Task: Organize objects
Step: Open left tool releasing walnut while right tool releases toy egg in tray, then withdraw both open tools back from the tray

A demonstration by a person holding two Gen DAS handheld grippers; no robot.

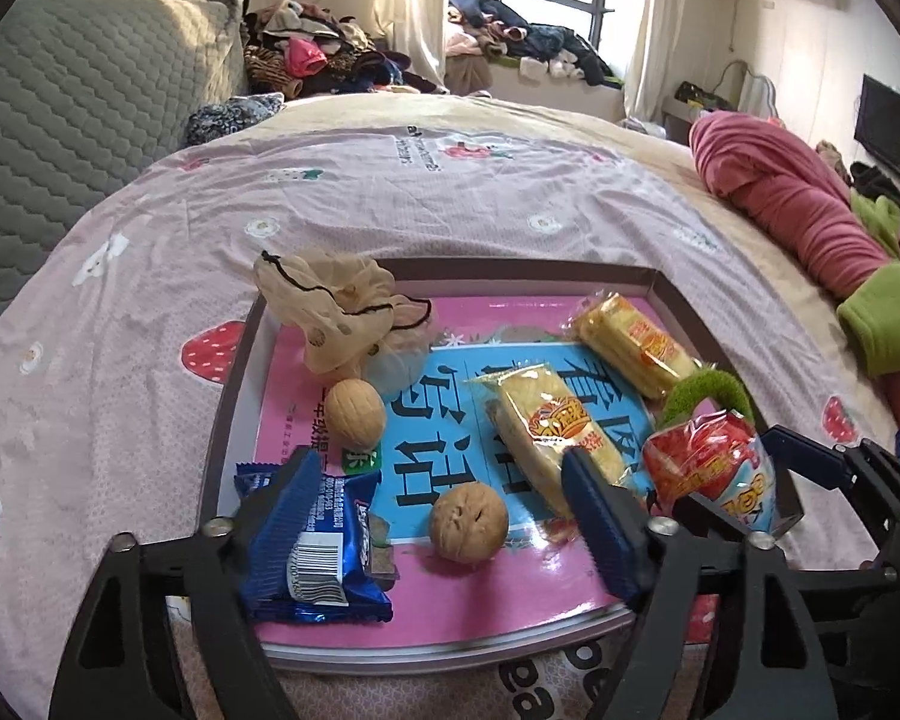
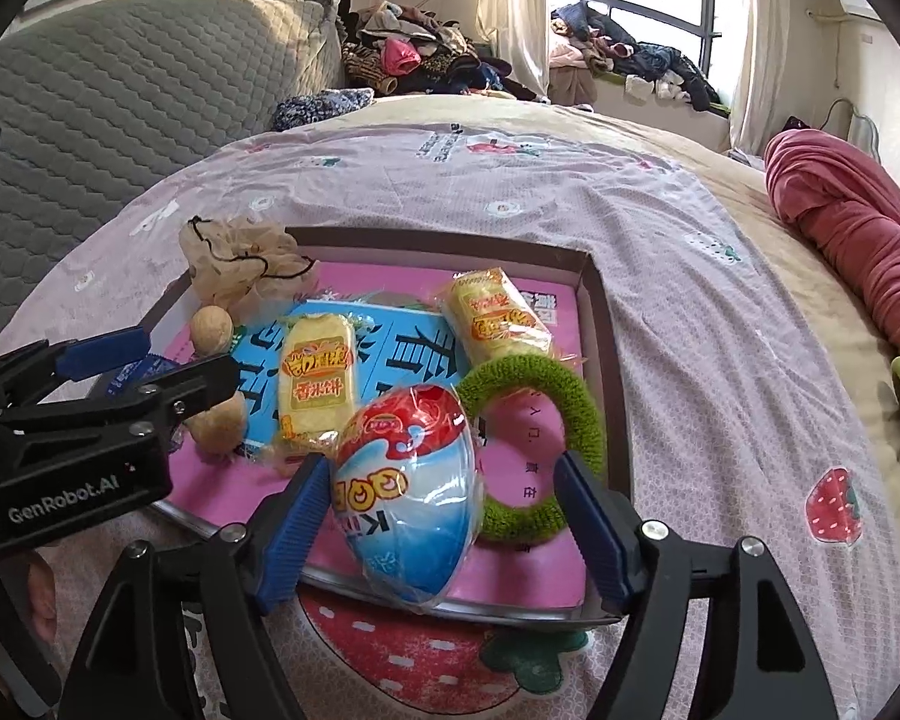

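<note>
Right wrist: right tool (image 2: 444, 516) gapes around egg packet (image 2: 405, 492).

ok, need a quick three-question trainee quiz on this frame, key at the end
1. True or false: both walnuts lie in the tray.
2. How many yellow packs are in the tray?
3. What lies between the right tongs? A) egg pack B) a walnut C) a yellow pack
Key: 1 true; 2 two; 3 A.
</note>
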